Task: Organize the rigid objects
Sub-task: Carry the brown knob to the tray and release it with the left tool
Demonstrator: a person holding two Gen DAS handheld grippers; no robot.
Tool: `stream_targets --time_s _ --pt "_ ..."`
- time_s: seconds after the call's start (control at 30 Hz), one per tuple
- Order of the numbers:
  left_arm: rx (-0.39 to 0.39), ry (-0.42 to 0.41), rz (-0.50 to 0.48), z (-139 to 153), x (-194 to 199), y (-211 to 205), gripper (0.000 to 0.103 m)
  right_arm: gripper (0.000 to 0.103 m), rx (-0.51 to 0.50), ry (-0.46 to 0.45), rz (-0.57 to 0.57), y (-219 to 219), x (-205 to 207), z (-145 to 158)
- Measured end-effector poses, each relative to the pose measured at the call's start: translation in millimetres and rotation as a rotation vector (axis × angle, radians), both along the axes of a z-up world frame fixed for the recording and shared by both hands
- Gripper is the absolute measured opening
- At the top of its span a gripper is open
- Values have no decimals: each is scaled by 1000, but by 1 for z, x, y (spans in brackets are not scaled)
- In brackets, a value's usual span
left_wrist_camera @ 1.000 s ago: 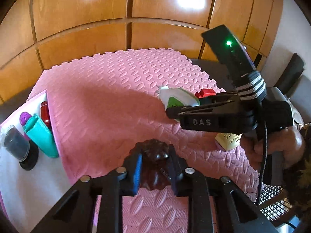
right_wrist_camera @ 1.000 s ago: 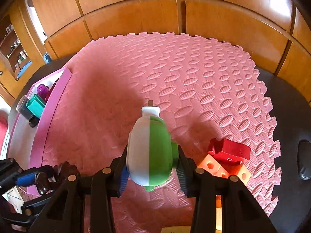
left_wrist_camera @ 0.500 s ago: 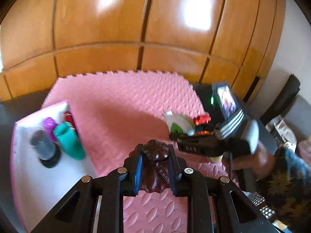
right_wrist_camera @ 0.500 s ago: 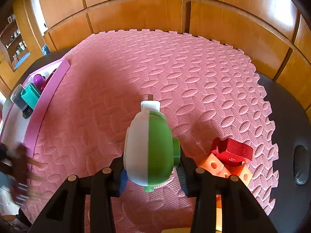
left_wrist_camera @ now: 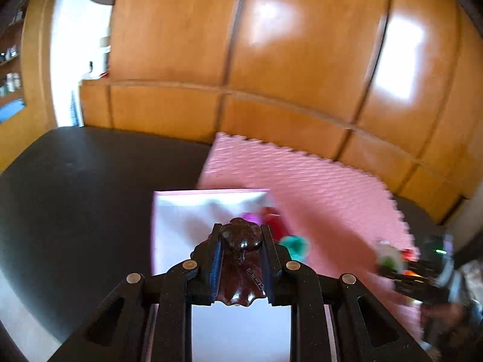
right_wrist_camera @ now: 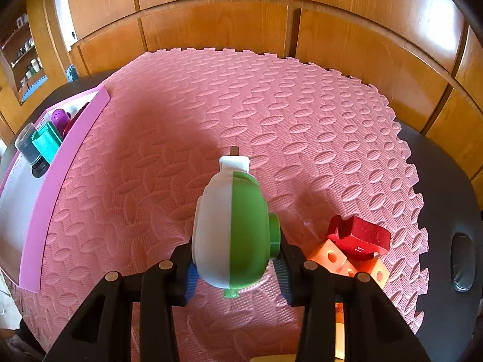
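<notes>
My left hand-held gripper (left_wrist_camera: 240,267) is clamped on a dark brown glossy figurine (left_wrist_camera: 240,264), held above the white, pink-rimmed tray (left_wrist_camera: 178,211). My right hand-held gripper (right_wrist_camera: 237,267) grips a green-and-white plastic toy (right_wrist_camera: 232,226) over the pink foam mat (right_wrist_camera: 271,105). A red block (right_wrist_camera: 359,235) rests on an orange holed block (right_wrist_camera: 335,259) nearby.

Black gripper (right_wrist_camera: 235,271), blue pads (right_wrist_camera: 192,280)
</notes>
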State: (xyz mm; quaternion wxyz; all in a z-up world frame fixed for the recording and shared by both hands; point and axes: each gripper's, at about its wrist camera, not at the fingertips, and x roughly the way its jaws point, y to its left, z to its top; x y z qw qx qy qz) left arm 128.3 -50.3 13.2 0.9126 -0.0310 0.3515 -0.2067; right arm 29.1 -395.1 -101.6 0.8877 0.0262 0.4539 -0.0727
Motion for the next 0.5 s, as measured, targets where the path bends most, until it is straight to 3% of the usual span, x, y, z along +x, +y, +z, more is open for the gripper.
stream_targets --time_s 0.4,0.5 --pt "70 97 46 -54 86 -19 23 42 -2 -7 2 -1 -1 0" --pt "56 120 34 -58 90 -21 31 42 -5 -9 2 0 -1 1"
